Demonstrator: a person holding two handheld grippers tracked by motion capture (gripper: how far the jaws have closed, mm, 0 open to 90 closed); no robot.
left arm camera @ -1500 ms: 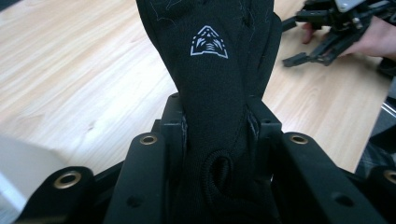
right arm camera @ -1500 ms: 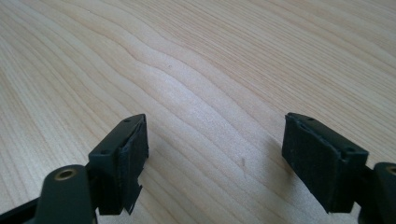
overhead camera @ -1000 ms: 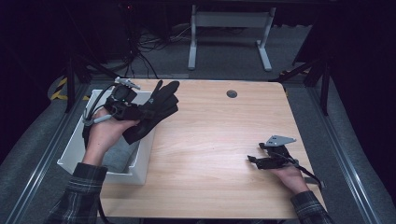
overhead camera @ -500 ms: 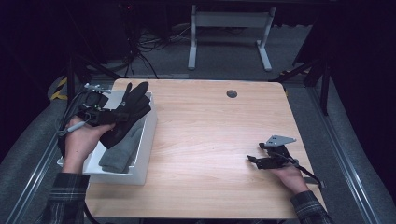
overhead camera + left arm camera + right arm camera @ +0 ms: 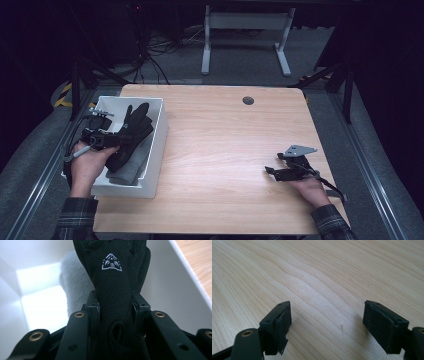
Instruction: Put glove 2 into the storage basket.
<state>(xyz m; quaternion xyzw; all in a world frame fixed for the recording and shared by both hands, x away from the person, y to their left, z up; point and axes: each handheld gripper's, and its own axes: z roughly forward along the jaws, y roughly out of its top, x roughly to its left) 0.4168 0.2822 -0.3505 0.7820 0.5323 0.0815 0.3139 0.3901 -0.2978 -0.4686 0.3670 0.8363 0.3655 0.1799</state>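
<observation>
My left gripper point(image 5: 114, 140) is shut on a black glove point(image 5: 134, 129), held over the white bin point(image 5: 157, 132) at the table's left edge. In the left gripper view the black glove point(image 5: 113, 272) with a small white logo runs up between the jaws of the left gripper point(image 5: 115, 311), above the white bin point(image 5: 172, 290) and a grey fuzzy garment point(image 5: 73, 287). That grey garment point(image 5: 131, 167) lies in the bin under the glove. My right gripper point(image 5: 270, 171) rests open near the table's right front, and in its own view the right gripper point(image 5: 327, 317) holds nothing over bare wood.
The wooden table point(image 5: 225, 145) has a round cable hole point(image 5: 248, 100) near its far edge. A white desk frame point(image 5: 245, 30) stands on the dark floor behind. Metal rails run along both sides of the table.
My left gripper has carried the black glove leftward and down from over the table's left part into the bin. The right gripper has stayed still.
</observation>
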